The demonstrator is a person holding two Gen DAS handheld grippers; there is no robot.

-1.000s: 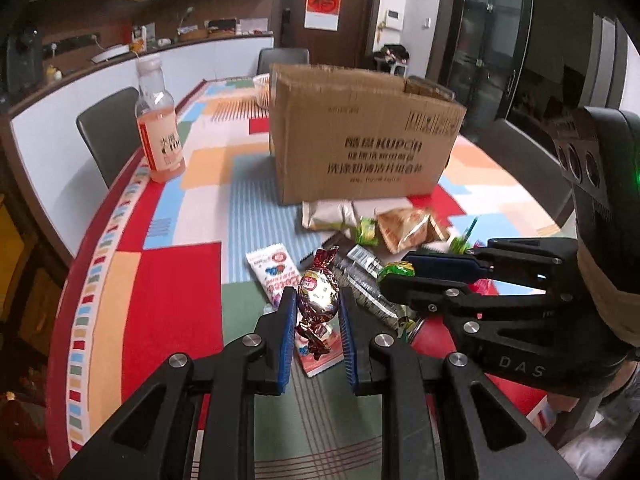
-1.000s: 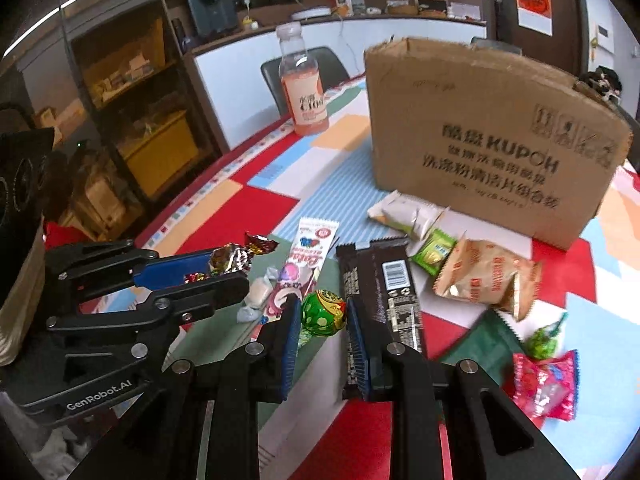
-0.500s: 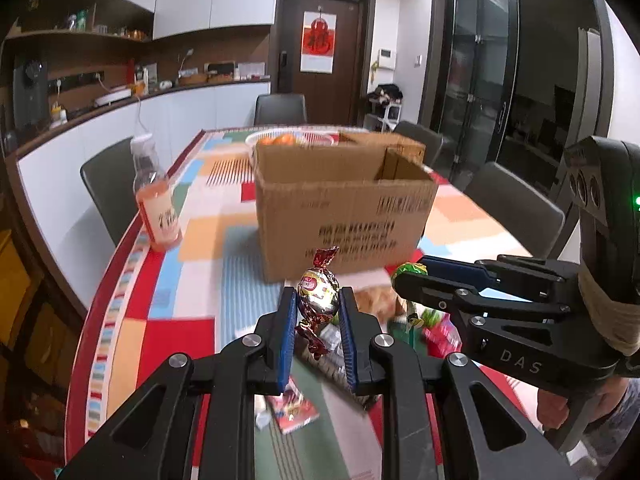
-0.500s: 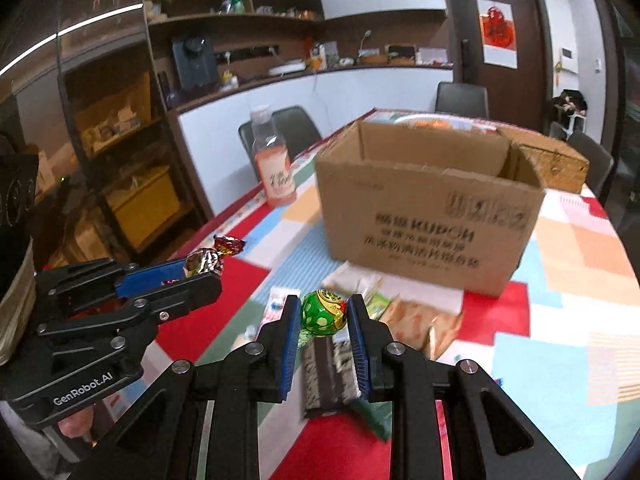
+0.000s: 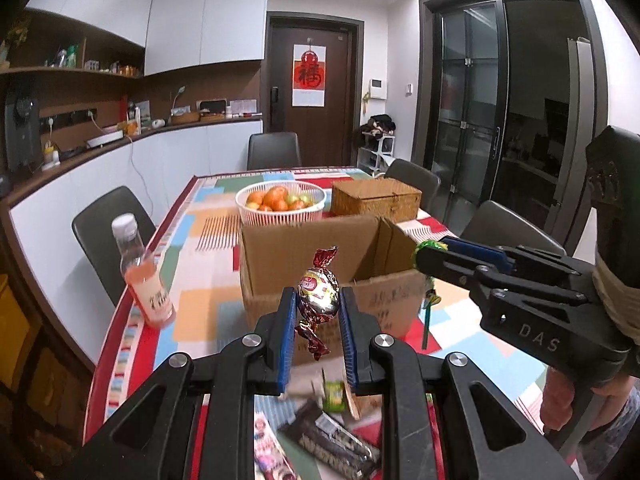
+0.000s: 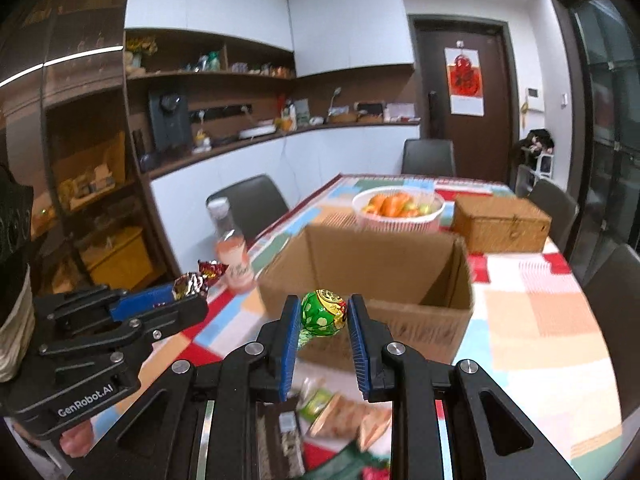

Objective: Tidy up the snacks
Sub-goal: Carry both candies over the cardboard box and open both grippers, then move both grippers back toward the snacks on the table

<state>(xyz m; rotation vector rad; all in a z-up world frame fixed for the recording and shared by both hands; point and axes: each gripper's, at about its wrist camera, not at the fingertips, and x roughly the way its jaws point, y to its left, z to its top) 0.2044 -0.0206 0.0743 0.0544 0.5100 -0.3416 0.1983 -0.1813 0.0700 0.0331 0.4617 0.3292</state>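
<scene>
fingers point(image 5: 286, 330) tight on foil candy point(image 5: 318, 294)

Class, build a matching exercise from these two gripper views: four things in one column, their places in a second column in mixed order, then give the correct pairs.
Things
1. silver-red candy
2. green candy
3. fruit basket
4. drink bottle

Places
A. behind the cardboard box
B. gripped by the right gripper
C. standing near the table's left edge
D. gripped by the left gripper

Pairs: 1-D, 2-B, 3-A, 4-C
</scene>
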